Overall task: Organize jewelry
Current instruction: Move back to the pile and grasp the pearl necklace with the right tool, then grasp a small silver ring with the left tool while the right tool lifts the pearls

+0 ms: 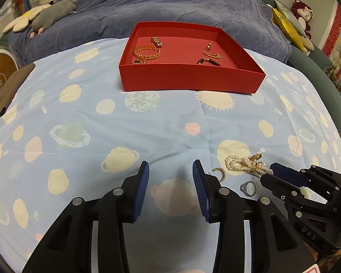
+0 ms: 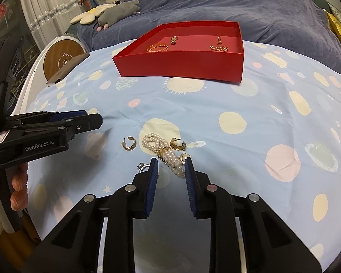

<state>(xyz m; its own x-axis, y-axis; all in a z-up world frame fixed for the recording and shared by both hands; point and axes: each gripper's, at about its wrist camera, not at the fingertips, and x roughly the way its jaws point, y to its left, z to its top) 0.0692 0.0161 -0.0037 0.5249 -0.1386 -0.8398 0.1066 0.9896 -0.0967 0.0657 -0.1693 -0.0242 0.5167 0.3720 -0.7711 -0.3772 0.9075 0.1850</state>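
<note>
A red box (image 1: 191, 80) (image 2: 181, 66) at the far side of the cloth holds a gold bangle (image 1: 147, 53), a small watch (image 1: 157, 41), a gold chain (image 1: 213, 55) and dark beads (image 1: 210, 61). Near me lie a pearl bracelet (image 2: 168, 153) (image 1: 247, 165), two gold hoop earrings (image 2: 129, 144) (image 2: 177, 144) and a silver ring (image 1: 247, 187) (image 2: 143, 166). My right gripper (image 2: 171, 162) is open, its jaws on either side of the near end of the pearl bracelet. My left gripper (image 1: 170, 167) is open and empty, left of the jewelry.
The blue planet-print cloth (image 1: 125, 125) covers the table. A brown notebook (image 1: 9, 91) lies at its left edge. A sofa with a blue-grey blanket (image 1: 170, 4) and plush toys (image 1: 54, 14) stands behind.
</note>
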